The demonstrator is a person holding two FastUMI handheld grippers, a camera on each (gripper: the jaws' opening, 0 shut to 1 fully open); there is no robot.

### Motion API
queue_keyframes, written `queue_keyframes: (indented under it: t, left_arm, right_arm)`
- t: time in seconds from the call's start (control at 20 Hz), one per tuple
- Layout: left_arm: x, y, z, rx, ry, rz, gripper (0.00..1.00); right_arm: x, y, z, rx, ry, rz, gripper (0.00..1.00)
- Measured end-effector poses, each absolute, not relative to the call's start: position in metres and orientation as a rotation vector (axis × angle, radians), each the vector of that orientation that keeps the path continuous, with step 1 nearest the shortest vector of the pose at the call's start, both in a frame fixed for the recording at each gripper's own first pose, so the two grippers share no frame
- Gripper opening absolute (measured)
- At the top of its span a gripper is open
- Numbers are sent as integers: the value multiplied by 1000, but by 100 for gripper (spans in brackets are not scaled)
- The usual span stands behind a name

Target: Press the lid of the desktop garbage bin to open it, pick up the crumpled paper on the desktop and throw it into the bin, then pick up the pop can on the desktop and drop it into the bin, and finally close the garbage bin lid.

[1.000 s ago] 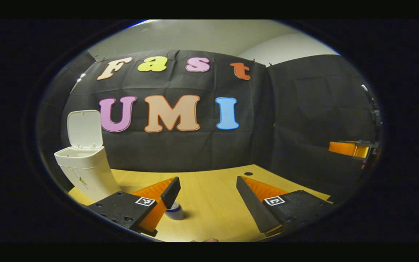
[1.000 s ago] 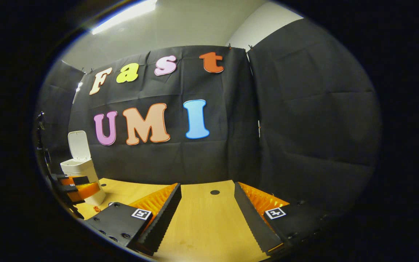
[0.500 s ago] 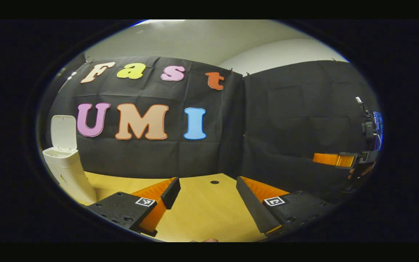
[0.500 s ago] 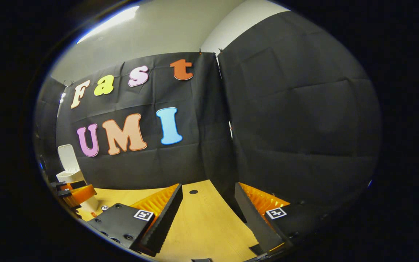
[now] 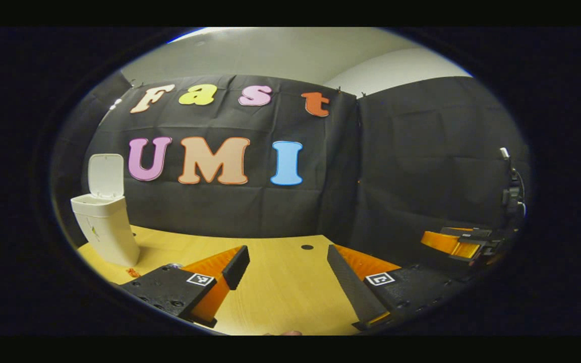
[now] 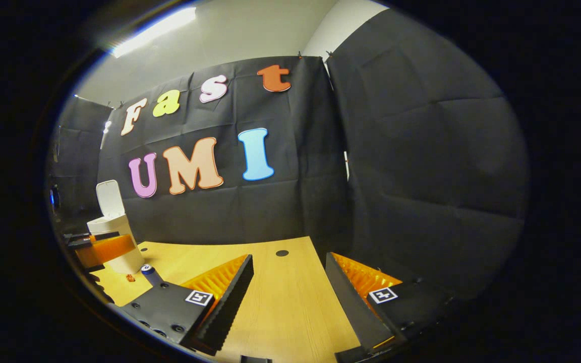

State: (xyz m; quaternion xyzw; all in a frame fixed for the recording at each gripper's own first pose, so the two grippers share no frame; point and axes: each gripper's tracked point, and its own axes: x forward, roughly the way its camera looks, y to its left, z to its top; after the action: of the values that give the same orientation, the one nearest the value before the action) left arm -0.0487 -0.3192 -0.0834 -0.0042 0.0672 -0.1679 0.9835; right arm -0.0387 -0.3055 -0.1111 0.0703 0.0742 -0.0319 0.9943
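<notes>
One step looks done so far: the bin (image 5: 106, 229) stands upright on the worktop (image 5: 280, 292) with its lid (image 5: 105, 175) swung up on the rear hinge, so the mouth faces the ceiling and the bin's long axis runs vertical.

No crumpled paper can be made out on the worktop. Whether it already lies inside the bin cannot be told, since the bin's inside is hidden from both cameras. A small reddish scrap (image 6: 130, 277) lies on the wood just in front of the bin; it is too small to identify.

Still to go, by my reading, are the can and the lid. The pop can (image 6: 149, 272) stands upright on the worktop just in front of the bin and a little to its right in the right gripper view, its top facing up and its long axis vertical.

Both grippers are empty. The left gripper (image 5: 288, 267) has its fingers spread apart over bare wood to the right of the bin, nothing between them. The right gripper (image 6: 289, 280) likewise has its fingers spread wide, well apart from the bin, with only worktop between them.
</notes>
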Motion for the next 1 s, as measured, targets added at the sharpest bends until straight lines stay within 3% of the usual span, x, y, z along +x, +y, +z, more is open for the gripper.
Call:
queue_keyframes:
  t: [0.25,0.4,0.5,0.6,1.0]
  left_arm:
    - [-69,-240,-63,19,133,-163,95]
    - [-80,-162,-33,20,72,-20,95]
    - [-87,-112,-24,37,50,48,99]
    - [-93,-67,-18,26,23,78,95]
    - [-87,81,-42,53,95,193,93]
  right_arm:
    - [2,-216,-86,161,128,158,96]
    - [19,-116,-82,193,154,358,96]
    - [32,-49,-74,187,155,449,96]
    - [37,14,-74,154,152,513,96]
    - [71,226,-181,41,382,679,96]
